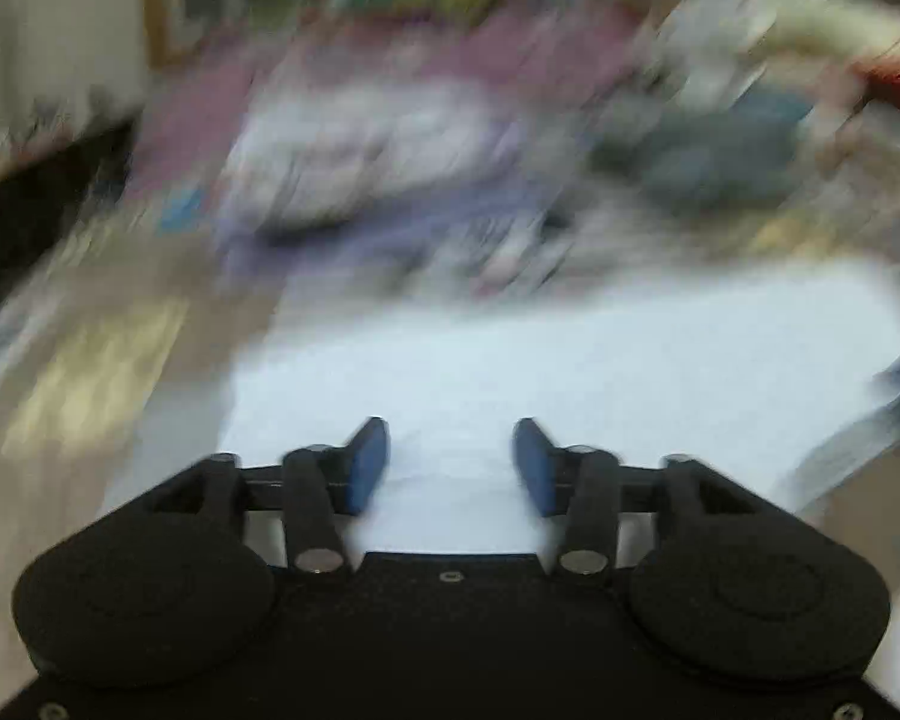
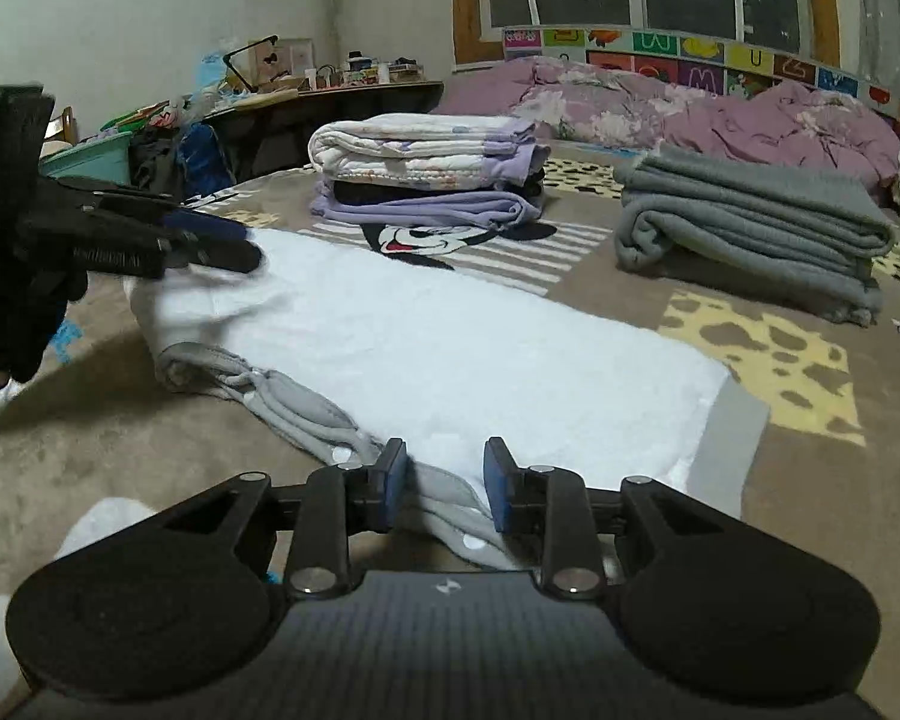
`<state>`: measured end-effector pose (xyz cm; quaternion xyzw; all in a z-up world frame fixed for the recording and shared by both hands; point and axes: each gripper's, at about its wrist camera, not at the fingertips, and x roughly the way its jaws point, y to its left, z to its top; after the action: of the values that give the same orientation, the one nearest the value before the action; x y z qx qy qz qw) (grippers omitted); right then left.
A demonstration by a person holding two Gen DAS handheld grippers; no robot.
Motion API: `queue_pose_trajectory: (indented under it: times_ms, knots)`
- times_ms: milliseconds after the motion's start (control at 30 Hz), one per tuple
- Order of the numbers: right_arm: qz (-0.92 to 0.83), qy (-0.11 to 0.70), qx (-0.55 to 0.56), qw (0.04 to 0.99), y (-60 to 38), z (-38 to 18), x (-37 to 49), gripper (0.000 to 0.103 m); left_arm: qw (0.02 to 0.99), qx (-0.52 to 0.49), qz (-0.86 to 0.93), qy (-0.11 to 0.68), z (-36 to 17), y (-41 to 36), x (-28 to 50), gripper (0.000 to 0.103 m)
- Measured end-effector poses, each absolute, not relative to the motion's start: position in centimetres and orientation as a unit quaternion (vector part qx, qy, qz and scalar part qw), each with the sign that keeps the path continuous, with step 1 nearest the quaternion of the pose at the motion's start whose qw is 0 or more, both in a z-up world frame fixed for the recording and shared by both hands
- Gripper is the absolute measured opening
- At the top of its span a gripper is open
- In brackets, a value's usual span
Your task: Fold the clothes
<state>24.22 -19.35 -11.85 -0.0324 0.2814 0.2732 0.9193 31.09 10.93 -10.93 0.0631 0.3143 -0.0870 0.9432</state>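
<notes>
Now the white garment lies flat on the patterned rug, running from 10 o'clock to 4 o'clock in the right wrist view. Its grey lining shows as a rumpled edge along the near side.

At 6 o'clock the right gripper holds its blue pads narrowly apart, one on each side of that grey edge; neither pad can be seen pressing the cloth.

At 9 o'clock the left gripper sits over the garment's far end, blurred. Its own view is smeared, yet the left gripper plainly has its jaws well apart over white cloth, with nothing pinched between them.

Beyond the garment, at 12 o'clock, stands a folded stack; at 2 o'clock, well apart from it, a grey blanket.
</notes>
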Motion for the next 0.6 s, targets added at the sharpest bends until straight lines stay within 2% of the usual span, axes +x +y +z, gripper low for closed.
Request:
queue_pose_trajectory:
  times_ms: [100, 233, 300, 400, 433, 467, 500, 600]
  knots:
    - [0.273, 0.283, -0.03, 0.919, -19.3, -11.8, 24.1, 0.031, 0.95, 0.004, -0.107, 0.292, -9.5, 12.5, 30.6, 0.054]
    - [0.264, 0.289, -0.016, 0.92, -19.6, -11.6, 24.0, 0.031, 0.972, -0.021, -0.06, 0.228, -8.2, 14.2, 30.1, 0.054]
    - [0.258, 0.292, 0.0, 0.921, -19.9, -11.4, 23.7, 0.032, 0.97, -0.058, -0.041, 0.231, -8.7, 15.9, 31.2, 0.054]
    - [0.246, 0.294, 0.037, 0.923, -20.6, -10.8, 23.0, 0.04, 0.95, -0.156, -0.021, 0.271, -9.9, 19.1, 33.1, 0.06]
    - [0.241, 0.295, 0.055, 0.923, -21.0, -10.6, 22.8, 0.041, 0.94, -0.173, -0.017, 0.292, -10.5, 19.6, 33.8, 0.06]
    - [0.234, 0.298, 0.081, 0.922, -21.4, -10.5, 22.5, 0.042, 0.932, -0.187, -0.014, 0.311, -11.0, 20.0, 34.4, 0.067]
    - [0.222, 0.303, 0.119, 0.919, -22.0, -10.5, 22.1, 0.045, 0.933, -0.18, -0.018, 0.313, -10.8, 19.5, 34.4, 0.07]
    - [0.177, 0.322, 0.266, 0.891, -24.3, -11.4, 21.0, 0.054, 0.944, -0.174, -0.01, 0.281, -9.2, 18.7, 33.6, 0.07]
